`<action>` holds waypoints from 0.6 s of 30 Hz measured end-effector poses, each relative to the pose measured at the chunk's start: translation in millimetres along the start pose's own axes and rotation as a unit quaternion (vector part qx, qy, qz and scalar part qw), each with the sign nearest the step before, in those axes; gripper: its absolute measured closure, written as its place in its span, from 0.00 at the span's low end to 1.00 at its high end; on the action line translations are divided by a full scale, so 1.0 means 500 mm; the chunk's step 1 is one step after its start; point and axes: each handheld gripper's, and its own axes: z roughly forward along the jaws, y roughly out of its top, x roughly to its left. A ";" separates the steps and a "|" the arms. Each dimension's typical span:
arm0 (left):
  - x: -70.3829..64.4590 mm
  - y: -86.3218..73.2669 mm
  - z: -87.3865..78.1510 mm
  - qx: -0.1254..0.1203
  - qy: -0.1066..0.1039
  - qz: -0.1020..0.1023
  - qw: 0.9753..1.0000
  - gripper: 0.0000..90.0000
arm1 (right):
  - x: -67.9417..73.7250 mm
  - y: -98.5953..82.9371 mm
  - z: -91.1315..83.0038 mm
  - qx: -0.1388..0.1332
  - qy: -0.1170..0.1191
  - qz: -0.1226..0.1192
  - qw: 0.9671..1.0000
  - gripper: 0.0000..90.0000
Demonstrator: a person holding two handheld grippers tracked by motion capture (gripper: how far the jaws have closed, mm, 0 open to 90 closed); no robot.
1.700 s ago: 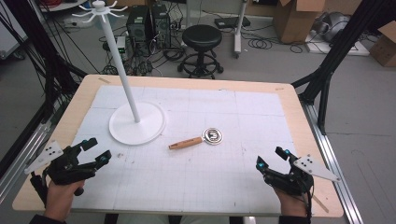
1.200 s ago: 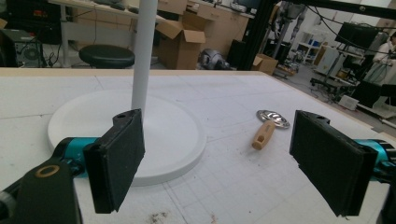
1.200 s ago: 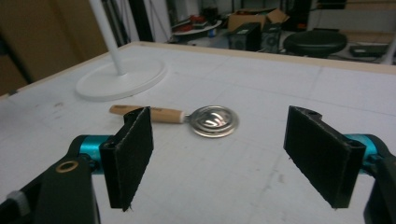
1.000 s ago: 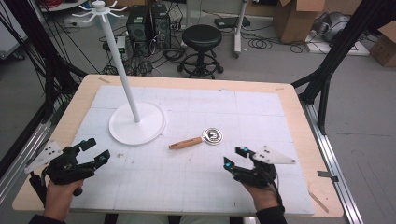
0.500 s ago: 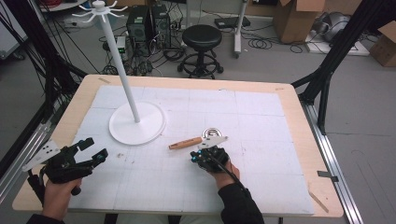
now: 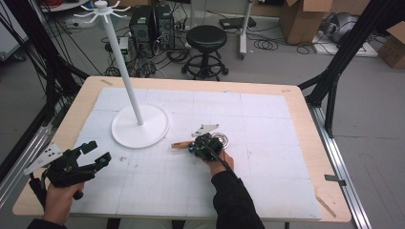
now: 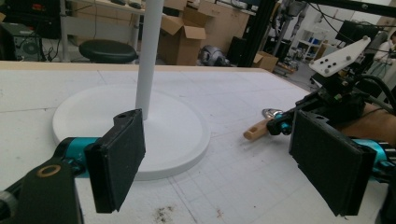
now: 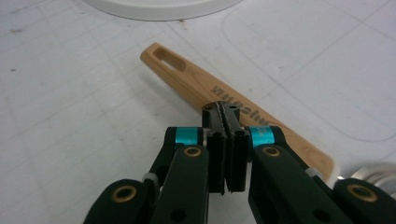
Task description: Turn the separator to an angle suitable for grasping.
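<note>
A utensil with a wooden handle (image 6: 179,144) and a round metal head (image 6: 221,139) lies flat on the white mat, right of a white stand. My right gripper (image 6: 196,147) is over the handle's middle. In the right gripper view its jaws are pressed together with nothing between them, and the right gripper (image 8: 225,109) has its tip at the printed part of the handle (image 8: 187,77). My left gripper (image 6: 98,151) is held near the table's front left. The left gripper (image 7: 224,158) stands wide open and empty, facing the stand's base (image 7: 177,130) and the handle (image 7: 256,131).
The white stand has a round base (image 6: 140,127) and a tall pole (image 6: 122,67) with hooks at the top. It stands at the mat's back left. The wooden table rim (image 6: 305,124) borders the mat. A stool (image 6: 206,38) and boxes sit on the floor beyond.
My right gripper has travelled from the table's front right corner leftward and forward to the utensil's handle, and its jaws have come together. The left gripper has stayed in place.
</note>
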 end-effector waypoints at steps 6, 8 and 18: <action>0.000 -0.001 -0.001 0.001 0.000 0.000 1.000 0.21 | -0.034 0.005 0.005 0.007 -0.009 0.012 1.000 0.99; 0.001 -0.001 0.000 0.001 -0.002 -0.002 1.000 0.21 | -0.052 0.013 -0.010 -0.018 -0.016 0.032 0.999 0.99; 0.002 -0.001 -0.002 0.001 -0.002 -0.004 1.000 0.21 | -0.102 -0.004 -0.005 0.022 -0.066 0.082 0.994 0.99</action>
